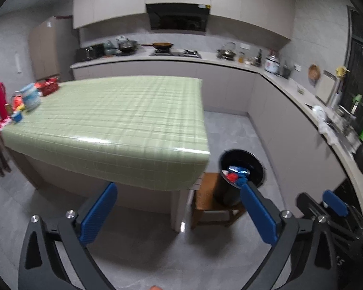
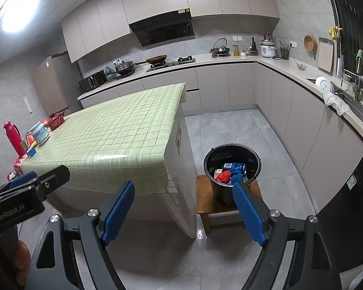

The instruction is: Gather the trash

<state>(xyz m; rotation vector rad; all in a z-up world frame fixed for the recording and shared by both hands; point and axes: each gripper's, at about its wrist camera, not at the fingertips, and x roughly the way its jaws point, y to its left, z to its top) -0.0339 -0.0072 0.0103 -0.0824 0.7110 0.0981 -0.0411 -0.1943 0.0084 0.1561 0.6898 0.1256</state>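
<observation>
A black trash bin (image 1: 259,166) (image 2: 213,154) stands on a low wooden stool (image 1: 205,193) (image 2: 205,200) by the table's near right corner. Inside lie a blue can (image 2: 237,167), red wrapper (image 2: 223,176) and other blue and red trash (image 1: 237,172). My left gripper (image 1: 177,191) is open and empty, held back from the table over the floor. My right gripper (image 2: 185,191) is open and empty, its right fingertip in front of the bin's rim. The right gripper also shows at the lower right of the left wrist view (image 1: 326,203).
A table with a green checked cloth (image 1: 113,120) (image 2: 113,130) carries a red thermos (image 2: 13,137), a white-blue container (image 2: 40,133) and a red pot (image 2: 55,122) at its far left. Kitchen counters (image 2: 302,77) run along the back and right walls. Grey tiled floor (image 2: 230,125) lies between.
</observation>
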